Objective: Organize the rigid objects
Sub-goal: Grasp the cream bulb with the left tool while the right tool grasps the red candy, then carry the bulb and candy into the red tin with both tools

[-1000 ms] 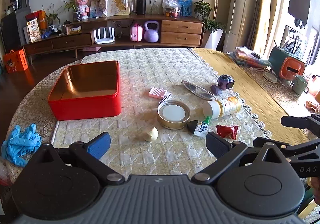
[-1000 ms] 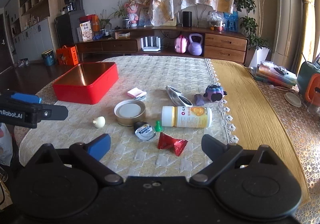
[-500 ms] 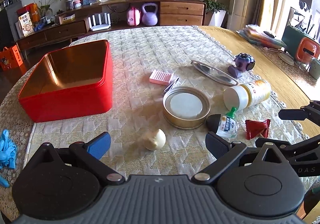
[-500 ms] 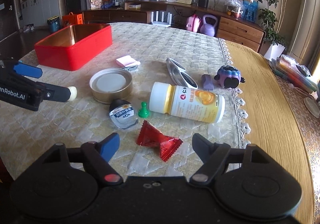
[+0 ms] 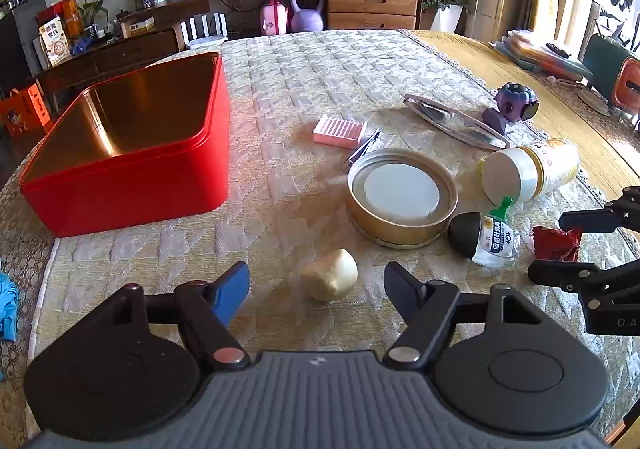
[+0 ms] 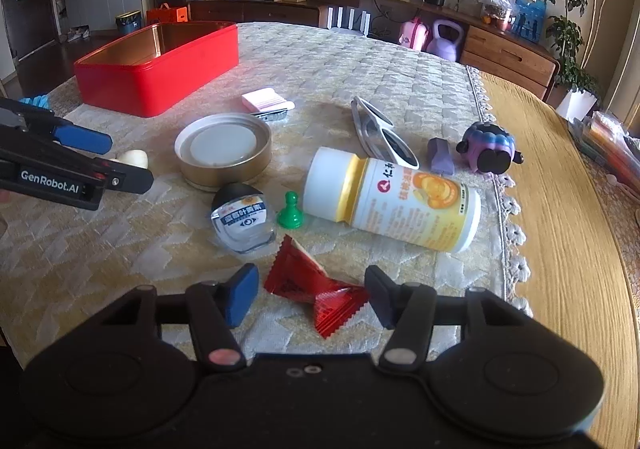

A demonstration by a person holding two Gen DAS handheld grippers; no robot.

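Observation:
An open red tin box [image 5: 132,153] stands at the table's left. My left gripper [image 5: 316,287] is open with a small cream-coloured lump [image 5: 330,280] between its fingers on the cloth. My right gripper [image 6: 312,295] is open around a red candy wrapper [image 6: 316,289]. Beyond lie a round gold tin lid [image 6: 224,151], a small black-capped bottle [image 6: 242,219], a green pawn [image 6: 290,211], a white and yellow pill bottle [image 6: 392,199] on its side, sunglasses [image 6: 382,137], a pink block [image 6: 266,101] and a purple toy [image 6: 490,147].
The quilted cloth [image 5: 312,69] ends at a lace edge on the right, with bare wooden table [image 6: 560,189] beyond. Blue gloves [image 5: 6,305] lie at the far left edge. A sideboard with a purple kettlebell [image 5: 306,11] stands behind the table.
Both grippers have moved forward and down toward the table. The left now straddles the cream lump; the right now straddles the red wrapper. The objects have not moved.

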